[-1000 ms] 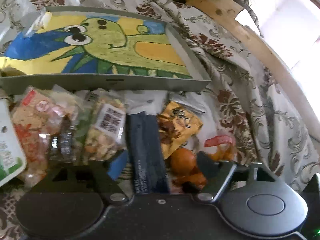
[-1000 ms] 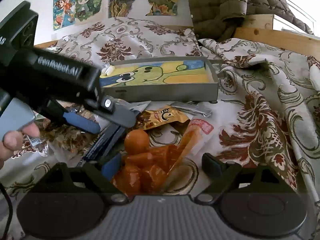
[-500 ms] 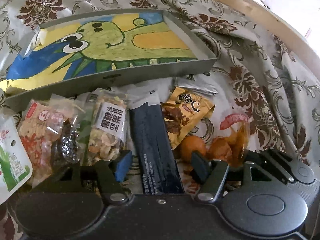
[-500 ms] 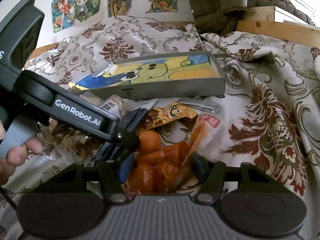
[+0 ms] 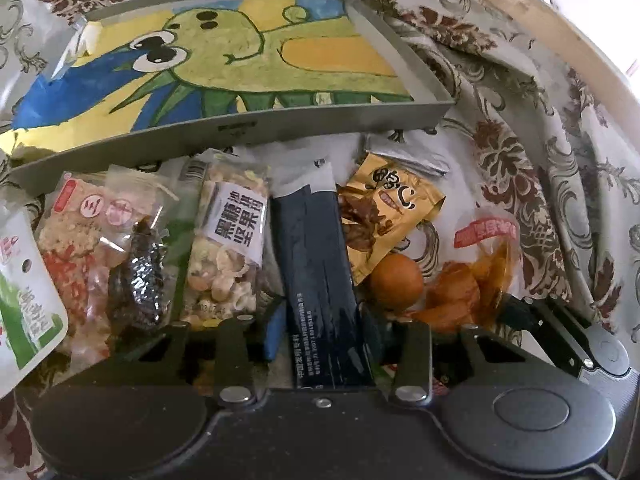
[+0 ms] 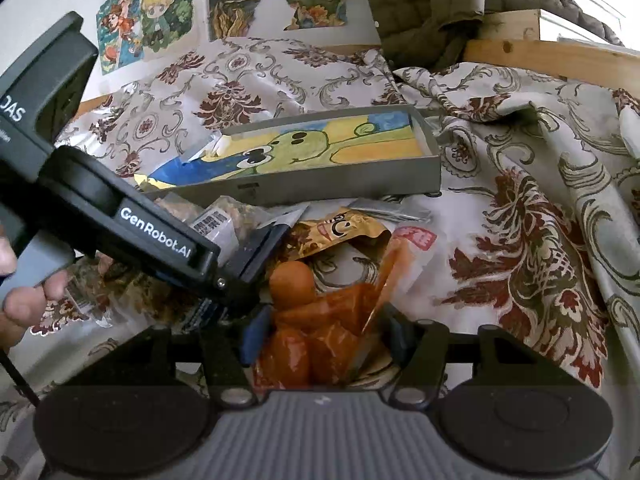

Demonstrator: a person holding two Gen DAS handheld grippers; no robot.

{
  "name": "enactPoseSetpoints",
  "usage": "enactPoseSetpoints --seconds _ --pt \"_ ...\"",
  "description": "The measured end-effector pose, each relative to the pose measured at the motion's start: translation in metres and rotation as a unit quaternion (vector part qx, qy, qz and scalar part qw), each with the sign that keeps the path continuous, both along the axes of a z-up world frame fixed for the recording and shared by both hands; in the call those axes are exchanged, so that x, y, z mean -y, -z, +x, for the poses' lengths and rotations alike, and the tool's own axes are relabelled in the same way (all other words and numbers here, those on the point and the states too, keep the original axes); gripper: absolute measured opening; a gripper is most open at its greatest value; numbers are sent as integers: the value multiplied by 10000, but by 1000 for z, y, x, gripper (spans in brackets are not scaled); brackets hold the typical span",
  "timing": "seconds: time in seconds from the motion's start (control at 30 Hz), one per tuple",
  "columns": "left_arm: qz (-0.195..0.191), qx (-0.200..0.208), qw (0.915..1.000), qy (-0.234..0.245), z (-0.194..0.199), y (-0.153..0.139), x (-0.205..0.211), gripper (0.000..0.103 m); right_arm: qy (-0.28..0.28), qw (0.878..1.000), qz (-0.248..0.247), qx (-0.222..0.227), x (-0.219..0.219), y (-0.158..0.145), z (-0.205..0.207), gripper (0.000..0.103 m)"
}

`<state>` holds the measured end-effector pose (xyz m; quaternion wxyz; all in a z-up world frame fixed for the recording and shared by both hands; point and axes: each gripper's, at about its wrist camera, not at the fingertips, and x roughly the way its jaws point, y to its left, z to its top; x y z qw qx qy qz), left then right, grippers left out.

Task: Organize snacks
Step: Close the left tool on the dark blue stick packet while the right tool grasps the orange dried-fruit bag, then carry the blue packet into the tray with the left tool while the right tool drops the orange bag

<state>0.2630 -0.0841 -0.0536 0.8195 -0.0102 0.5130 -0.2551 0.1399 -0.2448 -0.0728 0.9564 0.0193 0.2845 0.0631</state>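
Note:
Snack packets lie on a flowered cloth in front of a grey tray [image 5: 320,124] lined with a green dinosaur drawing. My left gripper [image 5: 326,330] points steeply down. Its jaws are closing, and both pads touch the long edges of a dark blue packet [image 5: 316,264]. A clear bag of orange snacks [image 6: 312,320] sits between the pads of my right gripper [image 6: 326,332]. Those jaws are still narrowing and press on the bag. The left gripper [image 6: 248,280] crosses the right wrist view, just left of the bag. The tray [image 6: 320,184] holds no snacks.
A nut-mix packet [image 5: 228,248], a cracker packet [image 5: 80,240] and a green-and-white packet [image 5: 24,304] lie left of the dark one. A gold packet [image 5: 388,212] and a silver one [image 5: 408,156] lie to its right. A wooden board [image 6: 540,56] and a quilted jacket [image 6: 420,0] lie behind.
The left jaws have closed in onto the dark blue packet, and the gripper has tipped further down. The right jaws have narrowed onto the orange snack bag.

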Motion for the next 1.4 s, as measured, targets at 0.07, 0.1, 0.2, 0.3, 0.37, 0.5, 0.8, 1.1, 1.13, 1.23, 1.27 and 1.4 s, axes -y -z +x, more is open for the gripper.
enactPoseSetpoints --seconds 0.07,0.1,0.2,0.3,0.37,0.5,0.8,1.1,1.13,1.23,1.27,1.4 --pt "57 -60 10000 -2 3 2 3 44 -2 10000 3 -25 -1 2 2 62" --pt "51 -106 9999 -41 4 3 3 44 -10 10000 1 -43 -2 3 3 62" --pt "47 -162 9998 -145 5 4 3 43 -9 10000 -10 -52 -4 4 3 62" --pt "-150 -219 9993 -276 4 4 -3 40 21 10000 9 -42 -4 4 2 60" --pt "-319 -322 9983 -362 4 3 -9 39 50 10000 14 -26 -5 3 1 59" --pt "-439 -434 9974 -367 2 2 -15 36 69 10000 44 10 -6 0 -1 57" --pt "-911 -678 9930 -332 -14 -4 -27 35 510 9980 92 371 9 -13 -8 57" --pt "-1560 -173 9867 -432 -25 -22 -38 35 736 9920 396 948 27 -24 -12 57" --pt "-1615 -53 9858 -457 -23 -25 -39 35 754 9911 398 1025 28 -26 -11 57" --pt "-1703 298 9836 -512 -12 -36 -42 35 802 9892 375 1166 30 -34 -5 57" --pt "-1711 405 9831 -518 -7 -39 -42 35 840 9882 358 1230 30 -37 -3 57" --pt "-1842 945 9763 -625 19 -55 -44 35 1005 9824 273 1549 34 -54 16 57"
